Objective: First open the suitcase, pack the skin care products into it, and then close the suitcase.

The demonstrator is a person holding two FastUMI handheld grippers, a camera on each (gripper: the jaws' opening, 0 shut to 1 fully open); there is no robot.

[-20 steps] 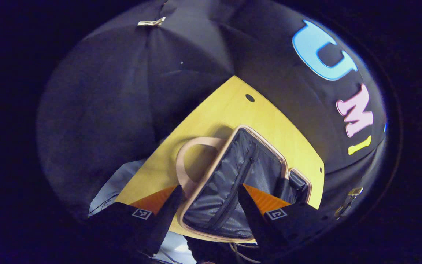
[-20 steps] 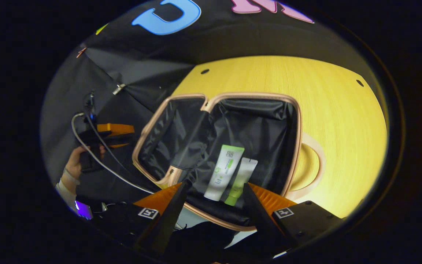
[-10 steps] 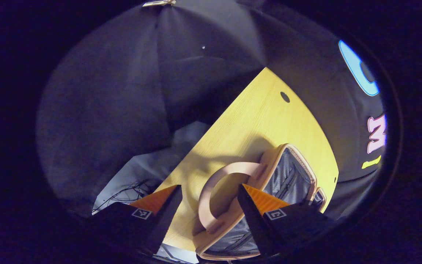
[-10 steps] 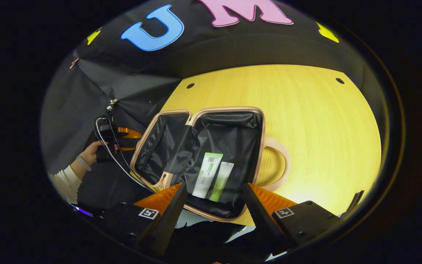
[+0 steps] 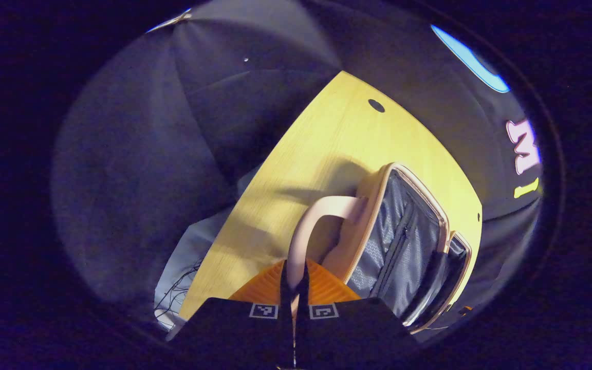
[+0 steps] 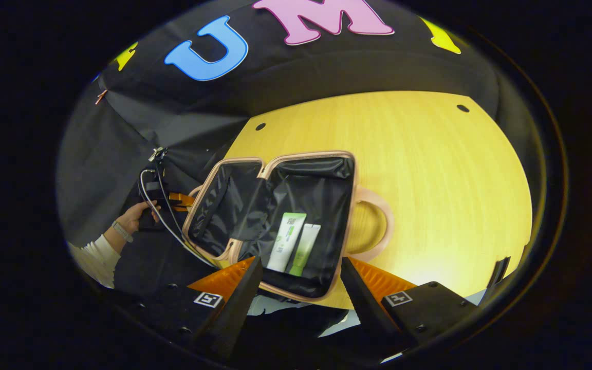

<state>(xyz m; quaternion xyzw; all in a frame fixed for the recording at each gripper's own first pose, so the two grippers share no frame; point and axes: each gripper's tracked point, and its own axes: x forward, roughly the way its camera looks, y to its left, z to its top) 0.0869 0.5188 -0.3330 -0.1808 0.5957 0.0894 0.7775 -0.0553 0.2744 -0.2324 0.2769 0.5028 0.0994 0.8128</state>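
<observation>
The suitcase (image 6: pixel 275 221) is seen lying open on the yellow wooden table (image 6: pixel 429 180), both halves lined with dark fabric and edged in pale pink. In the right gripper view, two skin care tubes are seen side by side in the suitcase's right-hand half, near its front edge: a white tube with green print (image 6: pixel 285 241) and, touching it on the right, a light green tube (image 6: pixel 304 242). A pink handle (image 6: pixel 378 226) curves out from the right-hand side of that half. The right gripper (image 6: pixel 296 298) is held just in front of the suitcase's near edge with its fingers spread wide, nothing between them. To the left of the suitcase, a hand (image 6: pixel 134 218) with a white sleeve is seen holding the other gripper tool beside the lid half. In the left gripper view, the left gripper (image 5: pixel 294 288) is seen pinched on the lid's pink handle (image 5: pixel 311 226), which is caught between both fingers as it arches up to the lid's rim. The lid's inner lining, with a zipped mesh pocket (image 5: pixel 399 241), is seen just to the right of that handle.
</observation>
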